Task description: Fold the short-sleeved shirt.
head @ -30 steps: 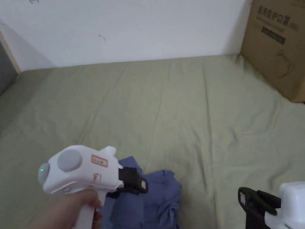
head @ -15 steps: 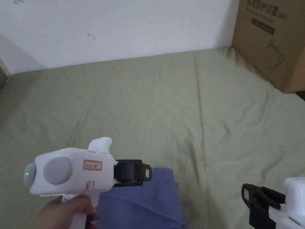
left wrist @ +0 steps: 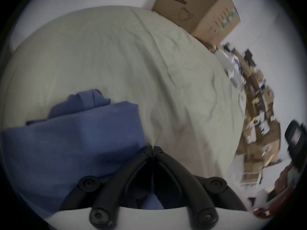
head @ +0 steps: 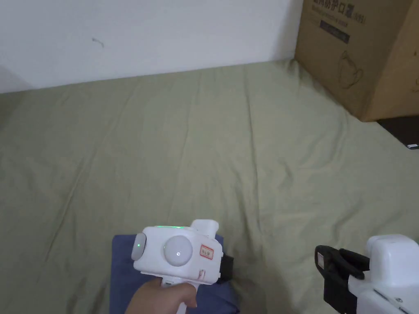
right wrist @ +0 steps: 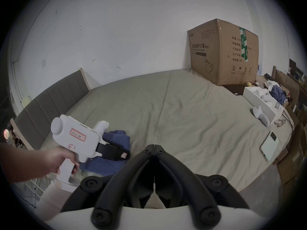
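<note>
Item: my left claw (left wrist: 153, 148), jaw tips pressed together at lower centre of the left gripper view, at the right edge of the blue shirt (left wrist: 69, 144); whether cloth is pinched between them I cannot tell. In the head view it sits at bottom centre, over the shirt.

Item: my right claw (right wrist: 154, 146), clenched on nothing, lower centre of its own view, above the bed sheet (right wrist: 191, 110).

Item: shirt, bundled, lower left on the olive sheet.

Item: cardboard box (head: 360, 53), upper right, against the wall.
</note>
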`<state>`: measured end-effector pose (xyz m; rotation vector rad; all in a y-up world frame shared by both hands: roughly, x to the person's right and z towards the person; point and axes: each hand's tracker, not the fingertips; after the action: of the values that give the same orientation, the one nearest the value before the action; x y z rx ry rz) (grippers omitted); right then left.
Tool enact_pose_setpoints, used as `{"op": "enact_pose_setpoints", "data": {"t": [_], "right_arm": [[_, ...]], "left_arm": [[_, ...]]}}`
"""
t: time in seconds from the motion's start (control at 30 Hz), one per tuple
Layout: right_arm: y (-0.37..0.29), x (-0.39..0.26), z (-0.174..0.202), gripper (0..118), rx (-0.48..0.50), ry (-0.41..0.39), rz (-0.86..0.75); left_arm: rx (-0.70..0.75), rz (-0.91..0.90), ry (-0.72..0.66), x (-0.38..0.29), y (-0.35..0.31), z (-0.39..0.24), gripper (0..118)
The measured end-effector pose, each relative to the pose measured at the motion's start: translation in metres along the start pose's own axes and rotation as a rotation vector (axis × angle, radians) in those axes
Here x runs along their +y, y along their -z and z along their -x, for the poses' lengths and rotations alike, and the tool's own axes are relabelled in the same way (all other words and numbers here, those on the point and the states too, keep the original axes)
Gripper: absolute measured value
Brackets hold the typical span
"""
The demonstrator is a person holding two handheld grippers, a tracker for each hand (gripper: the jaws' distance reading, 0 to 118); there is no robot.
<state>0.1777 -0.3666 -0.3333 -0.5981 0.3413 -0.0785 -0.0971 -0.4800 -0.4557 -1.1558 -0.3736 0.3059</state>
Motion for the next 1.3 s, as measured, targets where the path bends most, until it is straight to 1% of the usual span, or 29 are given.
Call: {"op": "enact_pose_setpoints", "data": {"t": [0.07, 0.13, 0.23, 0.3, 0.37, 0.43, 0.47, 0.5, 0.53, 0.6, 0.63, 0.67, 0.73, 0.77, 0.83, 0.93, 0.97, 1.07, 1.1, 1.13, 1.17, 1.2, 1.23, 1.27, 1.3], "right_arm": [[-0.006, 0.003, 0.001, 0, 0.025, 0.029, -0.016], [-0.013, 0.009, 0.003, 0, 0.05, 0.045, -0.037], [-0.028, 0.023, 0.011, 0, 0.11, 0.066, -0.095], [-0.038, 0.037, 0.02, 0, 0.15, 0.048, -0.14], [-0.05, 0.051, 0.035, 0, 0.171, 0.004, -0.208], [-0.061, 0.062, 0.052, 0, 0.171, -0.044, -0.305], [-0.065, 0.063, 0.063, 0, 0.144, -0.081, -0.369], [-0.066, 0.063, 0.073, 0, 0.09, -0.123, -0.428], [-0.064, 0.059, 0.081, 0, 0.014, -0.169, -0.5], [-0.051, 0.041, 0.089, 0, -0.057, -0.262, -0.647], [-0.045, 0.034, 0.093, 0, -0.106, -0.286, -0.656], [-0.042, 0.03, 0.097, 0, -0.14, -0.287, -0.627], [-0.044, 0.023, 0.099, 0, -0.142, -0.248, -0.616], [-0.048, 0.019, 0.1, 0, -0.14, -0.226, -0.631], [-0.052, 0.016, 0.101, 0, -0.125, -0.212, -0.63], [-0.051, 0.018, 0.101, 0, -0.135, -0.213, -0.597], [-0.053, 0.018, 0.101, 0, -0.142, -0.208, -0.594], [-0.056, 0.026, 0.098, 0, -0.139, -0.176, -0.596], [-0.053, 0.032, 0.098, 0, -0.092, -0.184, -0.582], [-0.046, 0.04, 0.098, 0, -0.034, -0.208, -0.546], [-0.034, 0.049, 0.099, 0, 0.031, -0.237, -0.48], [-0.013, 0.059, 0.102, 0, 0.1, -0.27, -0.357], [0.014, 0.068, 0.105, 0, 0.165, -0.296, -0.174], [0.04, 0.073, 0.109, 0, 0.204, -0.315, 0.003], [0.076, 0.072, 0.113, 0, 0.225, -0.327, 0.223]], "left_arm": [[-0.109, -0.066, -0.072, -0.003, -0.016, 0.003, 2], [-0.121, -0.228, -0.047, -0.011, -0.056, -0.003, 2], [-0.098, -0.492, 0.051, -0.027, -0.143, -0.011, 2], [-0.005, -0.665, 0.123, -0.046, -0.203, -0.015, 2], [0.116, -0.826, 0.159, -0.067, -0.253, -0.02, 2], [0.212, -0.954, 0.145, -0.091, -0.289, -0.018, 2], [0.248, -1.008, 0.129, -0.103, -0.301, -0.016, 2], [0.297, -1.057, 0.126, -0.112, -0.307, -0.016, 2], [0.349, -1.1, 0.137, -0.124, -0.311, -0.014, 2], [0.481, -1.185, 0.156, -0.148, -0.309, -0.006, 2], [0.547, -1.211, 0.128, -0.156, -0.302, -0.001, 2], [0.618, -1.234, 0.103, -0.165, -0.298, 0.003, 2], [0.651, -1.249, 0.007, -0.177, -0.296, 0.008, 2], [0.638, -1.248, -0.012, -0.177, -0.295, 0.01, 2], [0.619, -1.238, -0.006, -0.178, -0.295, 0.011, 2], [0.656, -1.211, 0.048, -0.177, -0.291, 0.007, 2], [0.644, -1.209, 0.051, -0.177, -0.291, 0.006, 2], [0.623, -1.177, 0.051, -0.177, -0.293, 0.005, 2], [0.602, -1.143, 0.044, -0.176, -0.296, 0.008, 2], [0.555, -1.092, 0.03, -0.173, -0.298, 0.012, 2], [0.497, -1.031, 0.011, -0.17, -0.301, 0.019, 2], [0.425, -0.959, -0.021, -0.166, -0.301, 0.028, 2], [0.335, -0.876, -0.06, -0.162, -0.3, 0.04, 2], [0.285, -0.821, -0.102, -0.16, -0.297, 0.049, 2], [0.287, -0.789, -0.148, -0.161, -0.293, 0.061, 2]]}}
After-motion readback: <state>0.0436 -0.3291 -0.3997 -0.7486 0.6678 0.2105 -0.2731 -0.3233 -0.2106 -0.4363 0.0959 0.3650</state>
